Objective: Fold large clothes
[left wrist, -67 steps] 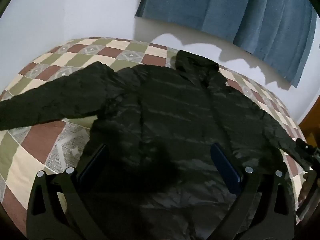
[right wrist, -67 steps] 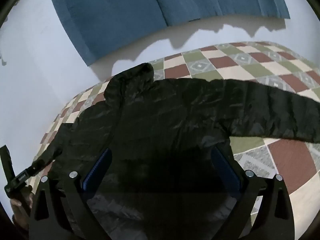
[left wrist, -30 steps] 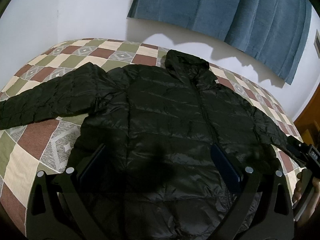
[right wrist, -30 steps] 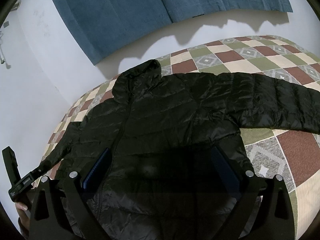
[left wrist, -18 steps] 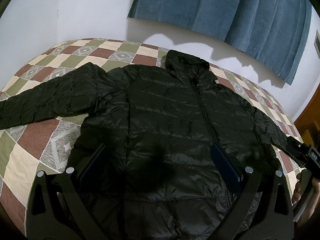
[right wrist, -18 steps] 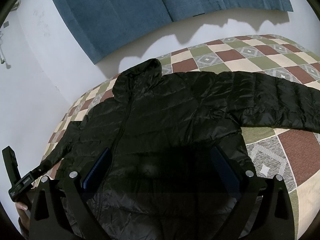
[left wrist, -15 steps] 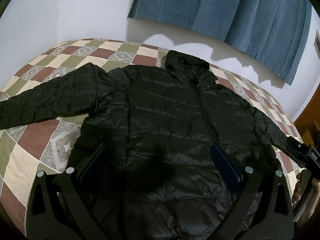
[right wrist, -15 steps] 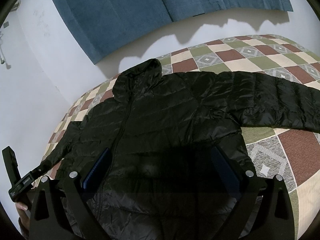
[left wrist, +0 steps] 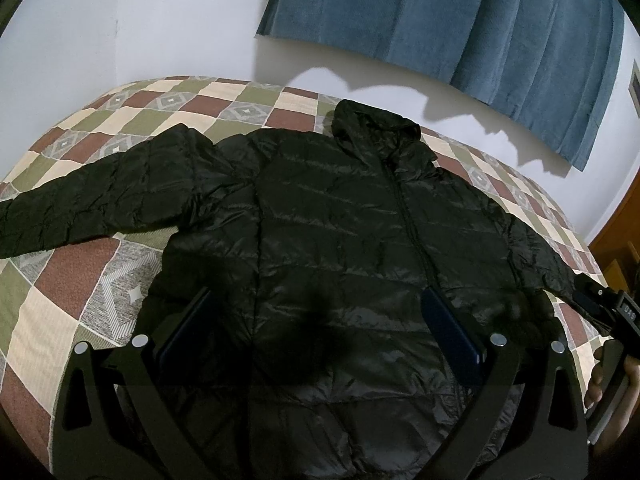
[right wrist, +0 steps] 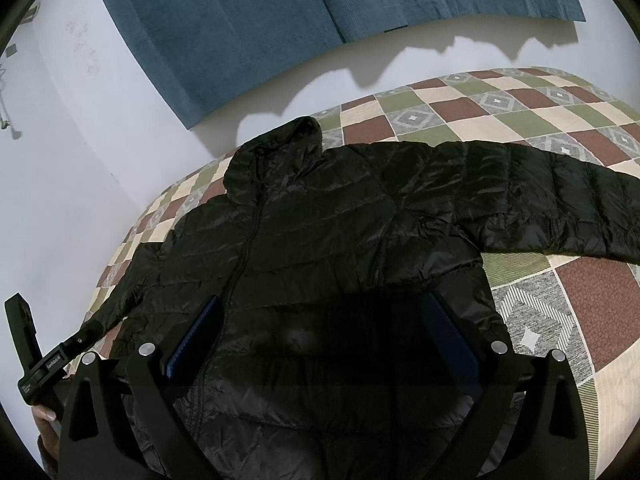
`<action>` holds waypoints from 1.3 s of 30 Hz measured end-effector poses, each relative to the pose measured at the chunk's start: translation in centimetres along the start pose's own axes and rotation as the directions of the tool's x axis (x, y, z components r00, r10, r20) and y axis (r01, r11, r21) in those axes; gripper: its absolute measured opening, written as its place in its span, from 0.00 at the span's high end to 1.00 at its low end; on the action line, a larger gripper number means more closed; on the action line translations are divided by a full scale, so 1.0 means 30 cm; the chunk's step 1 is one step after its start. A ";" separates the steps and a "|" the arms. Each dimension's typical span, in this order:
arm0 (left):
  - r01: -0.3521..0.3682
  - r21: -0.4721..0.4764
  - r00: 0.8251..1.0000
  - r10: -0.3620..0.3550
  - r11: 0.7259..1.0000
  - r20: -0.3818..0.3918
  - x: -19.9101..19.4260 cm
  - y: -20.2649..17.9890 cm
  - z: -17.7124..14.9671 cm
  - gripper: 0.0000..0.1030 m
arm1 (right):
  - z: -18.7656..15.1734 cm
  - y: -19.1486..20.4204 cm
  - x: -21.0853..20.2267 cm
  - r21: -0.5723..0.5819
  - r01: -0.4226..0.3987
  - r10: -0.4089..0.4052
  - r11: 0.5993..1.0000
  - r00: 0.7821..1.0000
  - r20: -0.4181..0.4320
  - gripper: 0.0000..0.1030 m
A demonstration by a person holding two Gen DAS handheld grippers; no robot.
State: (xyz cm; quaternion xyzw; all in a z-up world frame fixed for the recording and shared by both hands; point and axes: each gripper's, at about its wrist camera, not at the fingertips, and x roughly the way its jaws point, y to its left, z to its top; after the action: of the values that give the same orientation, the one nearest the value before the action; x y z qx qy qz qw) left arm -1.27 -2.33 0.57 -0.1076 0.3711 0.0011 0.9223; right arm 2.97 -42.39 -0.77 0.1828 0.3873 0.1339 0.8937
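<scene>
Wooden door (left wrist: 616, 240) only beside left claw (left wrist: 316, 328)

Left gripper (left wrist: 320, 332) held level, jaws spread wide, nothing between the blue pads (left wrist: 452, 330) — both fingers symmetric in its own view. Right gripper (right wrist: 320, 332) same pose: jaws wide apart, nothing clamped. The two sit side by side; each shows at the edge of the other's camera, with a hand (left wrist: 612, 380) wrapped round its handle.
</scene>
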 end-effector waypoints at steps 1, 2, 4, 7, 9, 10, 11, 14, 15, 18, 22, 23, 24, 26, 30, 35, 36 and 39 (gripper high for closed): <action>0.001 -0.001 1.000 -0.001 1.000 0.000 0.000 0.001 0.000 0.02 | 0.001 -0.001 -0.001 0.000 0.000 0.000 1.000 1.000 -0.001 0.04; 0.001 -0.001 1.000 -0.001 1.000 0.000 0.000 0.000 0.000 0.02 | 0.000 -0.002 0.001 0.000 0.001 -0.001 1.000 1.000 0.000 0.04; 0.002 -0.001 1.000 -0.002 1.000 0.001 -0.001 0.000 0.001 0.02 | 0.000 -0.006 0.001 0.002 0.000 0.000 1.000 1.000 0.002 0.04; 0.000 0.004 1.000 0.000 1.000 0.009 -0.003 -0.002 0.003 0.02 | -0.002 -0.009 -0.006 0.003 0.007 -0.007 1.000 1.000 0.016 0.04; -0.006 0.007 1.000 0.006 1.000 0.024 -0.006 -0.001 0.007 0.02 | -0.001 -0.012 -0.018 -0.001 0.017 -0.017 1.000 0.999 0.034 0.04; -0.009 0.005 1.000 0.009 1.000 0.029 -0.008 0.001 0.009 0.02 | 0.002 -0.013 -0.026 -0.004 0.023 -0.023 1.000 0.999 0.045 0.04; -0.010 0.001 0.999 0.010 1.000 0.034 -0.010 0.003 0.011 0.02 | 0.002 -0.010 -0.034 -0.012 0.037 -0.036 0.999 0.998 0.059 0.04; -0.004 -0.010 0.999 0.004 1.000 0.035 -0.007 0.012 0.014 0.02 | 0.012 -0.014 -0.053 -0.024 0.050 -0.048 0.998 0.996 0.077 0.04; -0.002 -0.013 0.999 0.003 1.000 0.034 -0.004 0.017 0.016 0.02 | 0.011 -0.017 -0.058 -0.022 0.056 -0.054 0.998 0.995 0.085 0.04; 0.002 -0.018 0.999 -0.001 1.000 0.036 0.000 0.029 0.013 0.02 | 0.014 -0.043 -0.077 0.016 0.078 -0.080 0.997 0.990 0.118 0.04; 0.000 -0.028 0.999 0.001 1.000 0.037 0.009 0.048 0.010 0.02 | 0.033 -0.110 -0.085 0.066 0.112 -0.120 0.991 0.985 0.124 0.04; -0.003 -0.033 0.999 0.004 0.999 0.036 0.013 0.056 0.010 0.02 | 0.039 -0.139 -0.084 0.078 0.120 -0.128 0.990 0.986 0.108 0.04; -0.009 -0.040 0.999 0.010 0.999 0.032 0.020 0.066 0.012 0.02 | 0.044 -0.159 -0.084 0.090 0.129 -0.138 0.988 0.985 0.102 0.04; -0.017 -0.049 0.999 0.019 0.999 0.026 0.030 0.087 0.011 0.02 | 0.051 -0.206 -0.091 0.119 0.146 -0.158 0.982 0.983 0.098 0.04; -0.046 -0.085 0.999 0.048 0.995 0.013 0.055 0.156 0.014 0.02 | 0.057 -0.344 -0.138 0.184 0.180 -0.201 0.966 0.974 0.101 0.04; -0.094 -0.160 0.996 0.095 0.983 -0.002 0.071 0.287 0.019 0.02 | 0.030 -0.597 -0.233 0.344 0.199 -0.248 0.918 0.963 0.104 0.04; -0.104 -0.190 0.994 0.106 0.976 -0.003 0.069 0.331 0.021 0.02 | 0.014 -0.678 -0.264 0.406 0.195 -0.258 0.893 0.960 0.107 0.04; -0.141 -0.251 0.989 0.146 0.958 -0.001 0.058 0.418 0.015 0.02 | -0.033 -0.848 -0.331 0.543 0.170 -0.277 0.822 0.953 0.120 0.05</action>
State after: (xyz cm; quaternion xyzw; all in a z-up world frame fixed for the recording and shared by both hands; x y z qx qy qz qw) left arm -0.72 9.87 -2.78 -0.1960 0.3666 0.1157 0.9021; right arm -1.87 -68.77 -5.97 0.3858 0.3392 -0.1019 0.8519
